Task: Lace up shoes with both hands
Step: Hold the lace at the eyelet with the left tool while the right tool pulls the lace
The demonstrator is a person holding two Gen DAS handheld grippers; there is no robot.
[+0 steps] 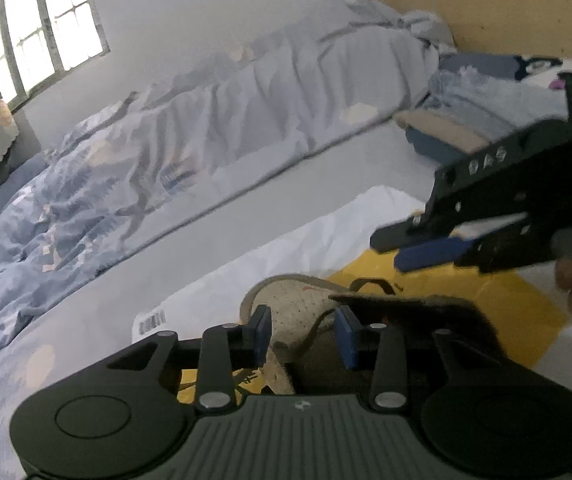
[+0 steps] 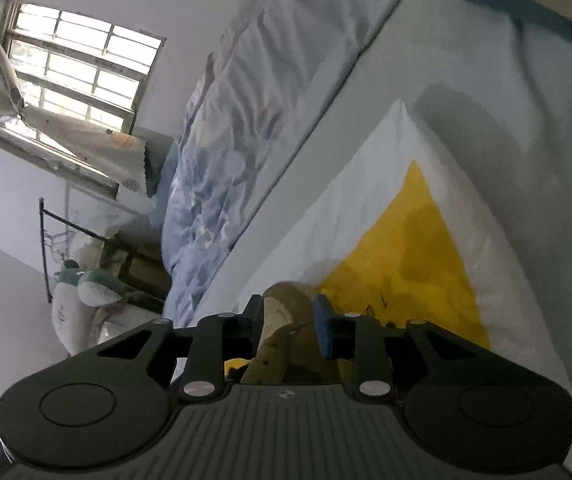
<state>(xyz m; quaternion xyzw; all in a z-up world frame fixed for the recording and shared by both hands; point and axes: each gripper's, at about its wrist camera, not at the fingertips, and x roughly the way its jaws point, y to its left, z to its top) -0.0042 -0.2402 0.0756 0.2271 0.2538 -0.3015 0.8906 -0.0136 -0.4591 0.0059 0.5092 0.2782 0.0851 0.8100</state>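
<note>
Here the beige shoe (image 1: 286,320) lies on a yellow-and-white bag (image 1: 445,292) on the bed, just beyond the left gripper (image 1: 303,335), whose released jaws straddle its lace (image 1: 313,332); the right gripper (image 1: 391,246), jaws parted, hovers farther right.

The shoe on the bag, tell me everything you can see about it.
The shoe is beige, with a speckled fabric-like upper, a pale rounded sole edge and a dark tongue standing open. A thin dark lace trails loosely across it, not tied. It lies on a white and yellow plastic bag spread on the bed. The left tool frames it with open jaws, and neither pad visibly presses on it.
</note>
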